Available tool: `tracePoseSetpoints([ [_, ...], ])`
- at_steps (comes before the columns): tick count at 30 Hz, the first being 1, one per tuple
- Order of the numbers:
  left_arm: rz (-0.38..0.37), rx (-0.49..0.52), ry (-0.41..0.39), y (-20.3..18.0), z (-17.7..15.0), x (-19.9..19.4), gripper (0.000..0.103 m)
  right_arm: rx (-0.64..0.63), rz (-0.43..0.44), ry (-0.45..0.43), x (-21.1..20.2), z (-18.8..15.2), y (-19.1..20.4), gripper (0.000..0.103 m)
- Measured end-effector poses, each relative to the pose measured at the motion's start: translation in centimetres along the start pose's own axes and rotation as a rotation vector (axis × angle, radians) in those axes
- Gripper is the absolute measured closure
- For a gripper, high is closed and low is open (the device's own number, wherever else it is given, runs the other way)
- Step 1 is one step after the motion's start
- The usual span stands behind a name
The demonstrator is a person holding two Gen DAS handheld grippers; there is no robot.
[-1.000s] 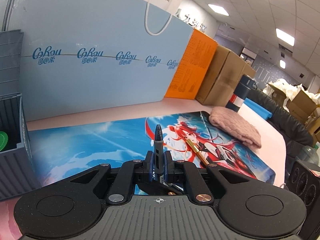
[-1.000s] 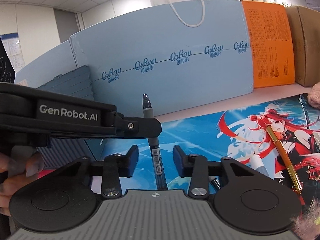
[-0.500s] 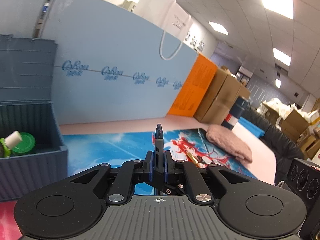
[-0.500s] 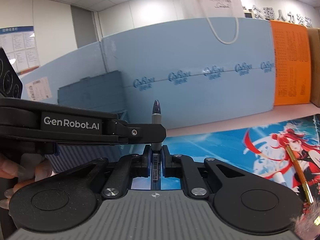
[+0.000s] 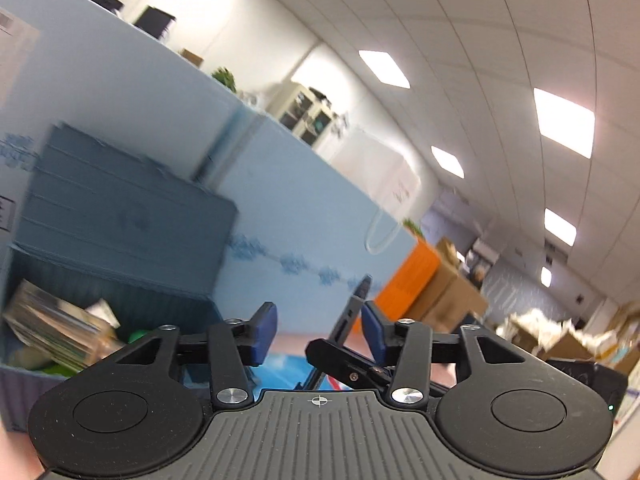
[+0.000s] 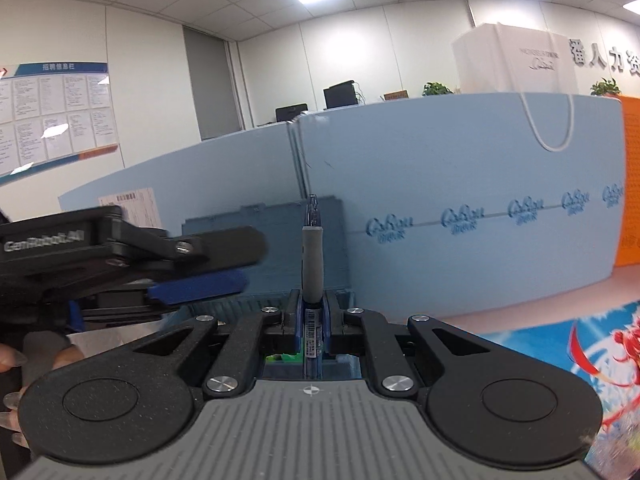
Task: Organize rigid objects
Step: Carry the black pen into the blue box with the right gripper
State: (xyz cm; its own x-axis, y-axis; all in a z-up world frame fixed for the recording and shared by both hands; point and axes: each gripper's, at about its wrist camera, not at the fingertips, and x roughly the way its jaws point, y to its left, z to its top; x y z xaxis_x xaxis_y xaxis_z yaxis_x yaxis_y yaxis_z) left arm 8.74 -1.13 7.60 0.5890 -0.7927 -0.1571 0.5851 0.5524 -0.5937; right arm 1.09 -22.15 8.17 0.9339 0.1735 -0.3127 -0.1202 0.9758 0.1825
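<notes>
A pen (image 6: 311, 256) with a grey grip and a clear tip stands upright, with my right gripper (image 6: 311, 320) shut on its barrel. My left gripper (image 5: 319, 332) has its jaws opening, the blue pads well apart. The same pen (image 5: 354, 312) shows dark and tilted close to its right pad, and neither pad presses on it. From the right wrist view, the left gripper (image 6: 224, 268) sits to the left of the pen, its tips short of it. The open grey-blue storage box (image 6: 276, 240) lies just behind both grippers.
The box (image 5: 120, 220) has its lid raised and holds a stack of cards or papers (image 5: 52, 332) and something green. A light blue partition (image 6: 460, 220) runs behind it. The printed desk mat (image 6: 560, 352) lies at the right. A person's hand (image 6: 24, 360) holds the left gripper.
The right gripper closed on the pen while the left still held it. Now the left jaws have opened off it. Both views have swung left and upward toward the box.
</notes>
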Motion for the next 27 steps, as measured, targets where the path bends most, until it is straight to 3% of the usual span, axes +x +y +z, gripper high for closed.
tracePoseSetpoints([
  [2, 0.038, -0.028, -0.047, 1.4, 1.2, -1.4, 0.038, -0.027, -0.010, -0.017, 1.3, 0.9, 1.1, 0.094],
  [5, 0.080, -0.086, -0.086, 3.8, 2.5, -3.0, 0.030, -0.082, -0.025, -0.025, 3.4, 1.8, 2.7, 0.094],
  [11, 0.083, -0.244, -0.105, 8.8, 3.5, -4.2, 0.028, -0.267, -0.076, 0.028, 9.3, 1.9, 5.3, 0.094],
  [17, 0.068, -0.273, -0.073, 10.2, 3.3, -3.9, 0.028, -0.517, -0.082, 0.097, 12.5, -0.3, 6.7, 0.094],
  [22, 0.075, -0.287, -0.052, 10.7, 3.1, -3.6, 0.028, -0.738, -0.047, 0.182, 14.0, -1.5, 6.7, 0.094],
  [27, 0.072, -0.282, -0.041, 10.4, 2.9, -3.4, 0.028, -0.972, 0.048, 0.233, 14.5, -2.4, 6.3, 0.094],
])
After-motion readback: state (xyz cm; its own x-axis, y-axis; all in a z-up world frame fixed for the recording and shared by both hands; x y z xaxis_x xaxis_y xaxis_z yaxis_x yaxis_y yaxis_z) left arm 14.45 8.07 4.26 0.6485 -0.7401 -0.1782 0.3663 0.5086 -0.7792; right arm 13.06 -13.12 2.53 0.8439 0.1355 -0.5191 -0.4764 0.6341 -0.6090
